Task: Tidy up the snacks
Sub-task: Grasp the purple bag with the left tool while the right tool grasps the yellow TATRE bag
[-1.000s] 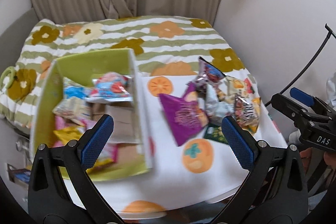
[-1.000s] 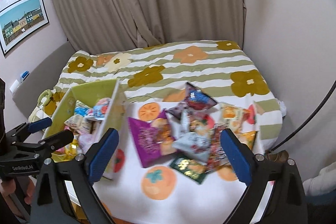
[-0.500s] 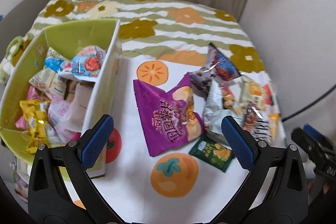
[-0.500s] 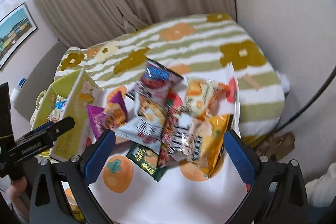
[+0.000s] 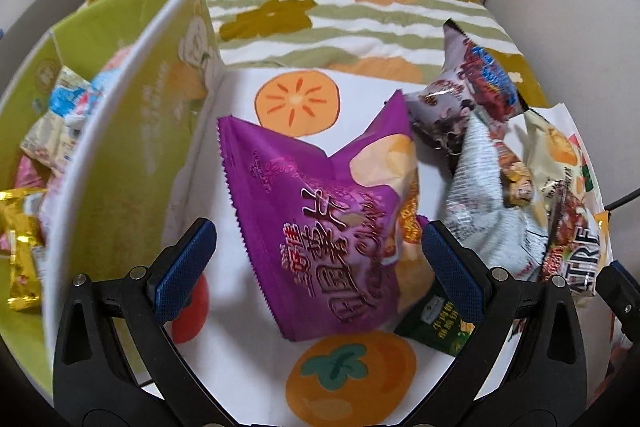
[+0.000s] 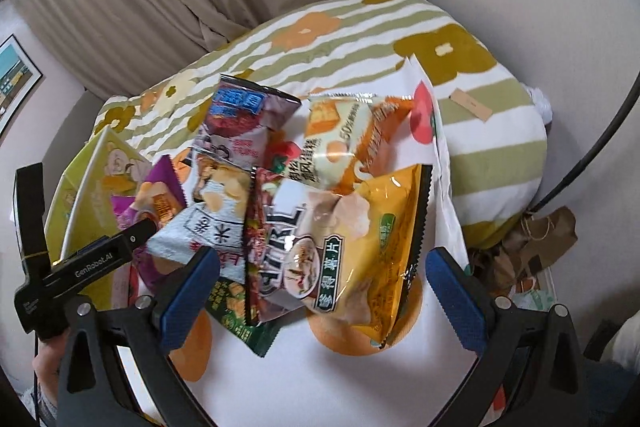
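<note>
My left gripper (image 5: 316, 267) is open, its fingers on either side of the lower end of a purple chip bag (image 5: 320, 211) lying on the white cloth. The green storage box (image 5: 132, 163) stands at the left with several snack packs inside. My right gripper (image 6: 322, 291) is open and hovers over a yellow chip bag (image 6: 376, 251) on a pile of bags. The purple bag (image 6: 160, 199) and the left gripper (image 6: 92, 263) also show in the right wrist view at the left.
A small dark green pack (image 5: 436, 323) lies beside the purple bag. Silver, red and cream bags (image 5: 492, 163) pile up at the right. The cloth lies on a flowered, striped bed (image 6: 480, 99). Brown paper bags (image 6: 536, 243) sit on the floor at the right.
Both grippers have moved down and closer to the snacks. The left one has come down over the purple bag; the right one has closed in on the yellow bag.
</note>
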`<control>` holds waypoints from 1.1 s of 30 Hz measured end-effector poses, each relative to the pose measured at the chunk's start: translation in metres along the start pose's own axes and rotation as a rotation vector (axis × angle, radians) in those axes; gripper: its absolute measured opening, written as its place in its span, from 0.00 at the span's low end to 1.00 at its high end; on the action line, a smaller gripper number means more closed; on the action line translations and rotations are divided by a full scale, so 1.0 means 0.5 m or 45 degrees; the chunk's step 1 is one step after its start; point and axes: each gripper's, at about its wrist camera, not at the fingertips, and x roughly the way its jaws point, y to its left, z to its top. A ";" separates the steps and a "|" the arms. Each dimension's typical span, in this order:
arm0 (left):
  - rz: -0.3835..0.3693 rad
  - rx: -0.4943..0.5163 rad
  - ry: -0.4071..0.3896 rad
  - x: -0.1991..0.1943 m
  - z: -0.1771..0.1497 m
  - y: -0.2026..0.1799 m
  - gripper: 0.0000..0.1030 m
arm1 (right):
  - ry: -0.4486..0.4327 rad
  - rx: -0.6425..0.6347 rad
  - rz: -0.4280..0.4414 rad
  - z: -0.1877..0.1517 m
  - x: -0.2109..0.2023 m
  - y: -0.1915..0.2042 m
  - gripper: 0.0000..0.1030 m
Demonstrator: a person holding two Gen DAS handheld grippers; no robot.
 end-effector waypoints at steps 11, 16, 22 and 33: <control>-0.200 -0.035 0.086 0.070 0.005 0.028 0.98 | 0.033 0.075 -0.001 0.006 0.056 -0.013 1.00; -0.364 -0.095 0.161 0.093 0.000 0.044 0.76 | 0.068 0.075 -0.022 0.012 0.075 -0.009 1.00; -0.398 -0.065 0.154 0.091 -0.002 0.040 0.67 | 0.102 0.041 -0.032 0.015 0.092 -0.001 1.00; -0.367 -0.032 0.143 0.074 -0.003 0.038 0.65 | 0.133 -0.140 -0.130 -0.013 0.111 0.038 0.84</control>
